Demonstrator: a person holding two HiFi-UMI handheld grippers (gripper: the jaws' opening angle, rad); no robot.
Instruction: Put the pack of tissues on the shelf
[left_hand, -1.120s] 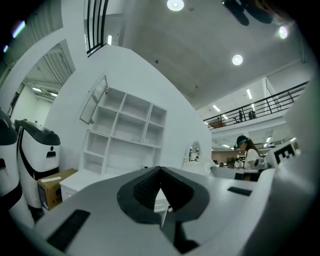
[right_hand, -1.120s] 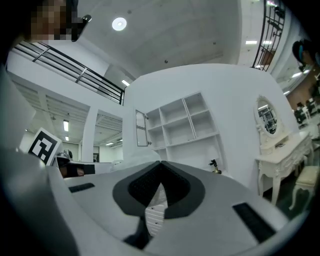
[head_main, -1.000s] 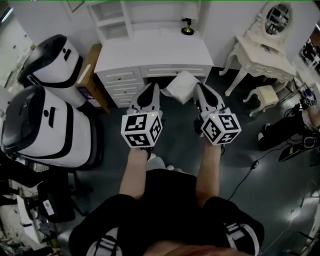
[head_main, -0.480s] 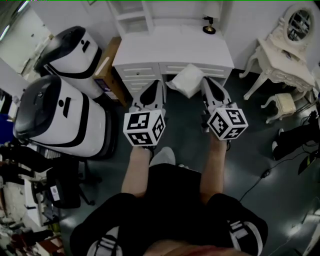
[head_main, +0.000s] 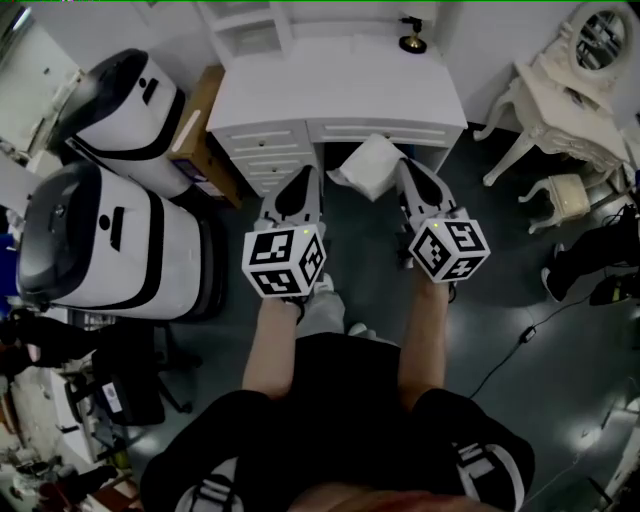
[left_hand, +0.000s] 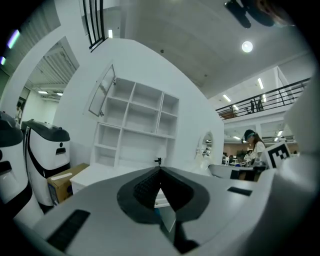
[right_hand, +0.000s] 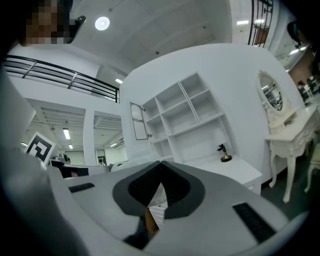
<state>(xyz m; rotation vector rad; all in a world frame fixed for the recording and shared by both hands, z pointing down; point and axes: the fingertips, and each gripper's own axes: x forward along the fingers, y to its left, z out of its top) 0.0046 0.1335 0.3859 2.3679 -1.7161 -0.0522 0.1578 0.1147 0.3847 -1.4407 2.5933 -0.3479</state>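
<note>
Off the left gripper's (head_main: 310, 172) outer side stood two bulky white-and-black machines (head_main: 100, 240) and a cardboard box (head_main: 195, 130) set against the desk (head_main: 330, 95), so I had no room to swing that way. The left gripper's jaws were pressed together. A thin pale sliver showed between the pads, which I took to be a corner of the wrapper.

The pack of tissues (head_main: 372, 168) hung in the air between the two tools, just ahead of their tips. It was at the desk's front edge and not yet over the top. The right gripper (head_main: 405, 165) was squeezed on a fold of printed film at the pack's other side. Pinching film on both sides, I judged, kept the soft pack level rather than dangling from one corner.

Straight ahead of both tips lay the bare desk top, and past it the open shelf unit (head_main: 250, 35), its compartments empty as far as I could see. A small dark ornament (head_main: 410, 40) stood ahead of the right gripper near the desk's back edge, something to steer the pack clear of. Off the right gripper's outer side, the dressing table (head_main: 560, 90) and stool (head_main: 560, 190) were well apart, with open floor between.
</note>
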